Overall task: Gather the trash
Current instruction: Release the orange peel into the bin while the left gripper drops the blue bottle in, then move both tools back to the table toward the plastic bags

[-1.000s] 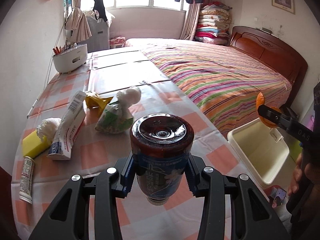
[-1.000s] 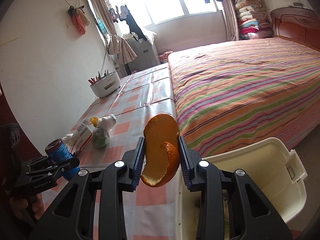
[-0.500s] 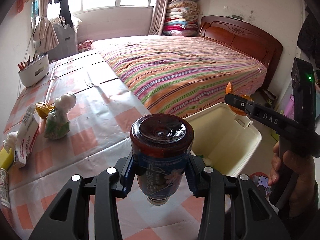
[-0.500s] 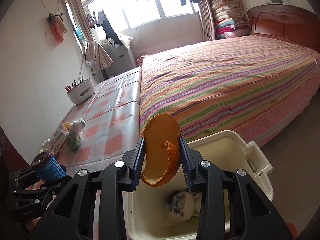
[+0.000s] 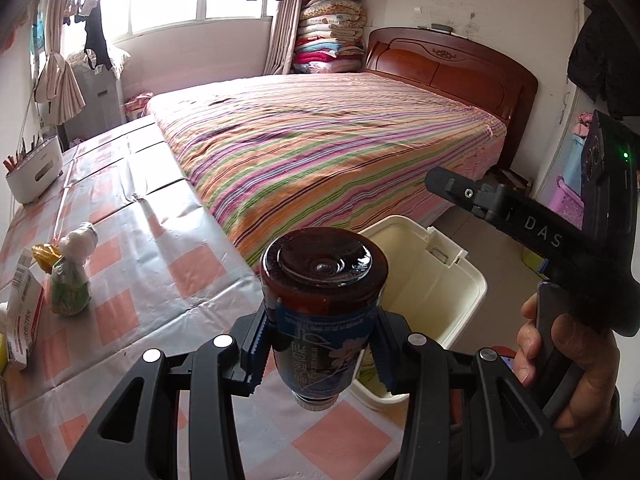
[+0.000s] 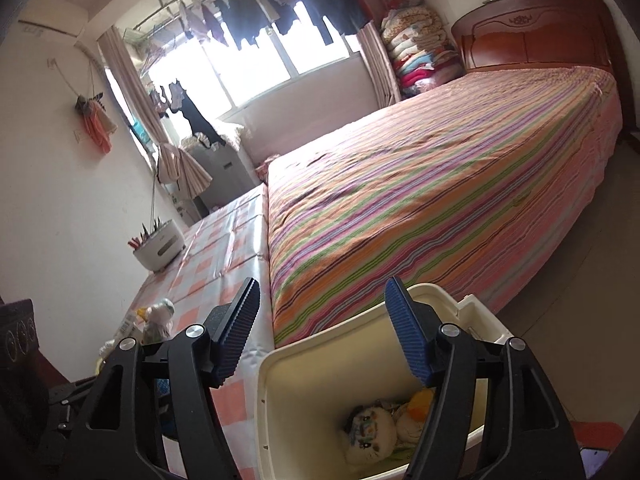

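My left gripper (image 5: 320, 342) is shut on a dark bottle (image 5: 324, 280) with a blue label, its base toward the camera, at the table's edge beside the cream bin (image 5: 448, 280). My right gripper (image 6: 322, 332) hangs over the cream bin (image 6: 264, 384), its jaws opening with nothing between the blue pads (image 6: 236, 332). Orange peel (image 6: 420, 402) lies inside the bin on crumpled tissues. From the left wrist view, the right gripper (image 5: 444, 182) shows from the side, held by a hand (image 5: 560, 360). On the table lie a green bag with tissue (image 5: 70, 292), a yellow wrapper (image 5: 44, 254) and a carton (image 5: 24, 312).
A checked tablecloth (image 5: 160, 240) covers the table along the striped bed (image 5: 340, 152). A white holder with pens (image 5: 34, 174) stands at the table's far end. The wooden headboard (image 5: 452, 68) is at the back right. The floor right of the bin is bare tile (image 6: 580, 272).
The right gripper's jaws have spread and the orange peel has dropped from them into the bin. Both grippers have swung right, from over the table toward the bin.
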`<control>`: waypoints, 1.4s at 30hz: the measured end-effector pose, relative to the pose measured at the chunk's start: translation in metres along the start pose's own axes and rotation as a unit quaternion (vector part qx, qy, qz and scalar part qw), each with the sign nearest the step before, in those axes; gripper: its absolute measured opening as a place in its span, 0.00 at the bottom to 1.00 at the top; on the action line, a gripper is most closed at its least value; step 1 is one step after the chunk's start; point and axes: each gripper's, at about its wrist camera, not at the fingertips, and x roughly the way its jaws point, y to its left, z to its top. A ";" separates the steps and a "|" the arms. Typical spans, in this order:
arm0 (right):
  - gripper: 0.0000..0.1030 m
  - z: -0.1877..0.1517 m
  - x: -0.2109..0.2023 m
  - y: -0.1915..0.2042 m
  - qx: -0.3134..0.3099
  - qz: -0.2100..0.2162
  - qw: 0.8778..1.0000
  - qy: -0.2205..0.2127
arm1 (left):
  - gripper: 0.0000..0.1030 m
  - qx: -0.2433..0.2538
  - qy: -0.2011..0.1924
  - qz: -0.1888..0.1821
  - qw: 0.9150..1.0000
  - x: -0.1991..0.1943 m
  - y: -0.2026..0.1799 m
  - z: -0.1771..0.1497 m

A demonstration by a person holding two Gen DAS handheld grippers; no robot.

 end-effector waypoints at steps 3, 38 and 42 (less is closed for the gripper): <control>0.64 0.006 -0.010 -0.015 0.034 -0.003 0.999 -0.025 | 0.40 0.000 0.005 -0.013 1.000 0.011 -0.008 0.007; 0.94 0.000 -0.009 0.059 0.021 0.066 0.993 -0.100 | 0.83 0.048 -0.160 0.296 0.940 -0.091 0.033 -0.019; 0.94 -0.019 0.000 0.114 -0.049 0.102 0.990 -0.086 | 0.83 -0.010 -0.176 0.377 0.909 -0.133 0.091 -0.035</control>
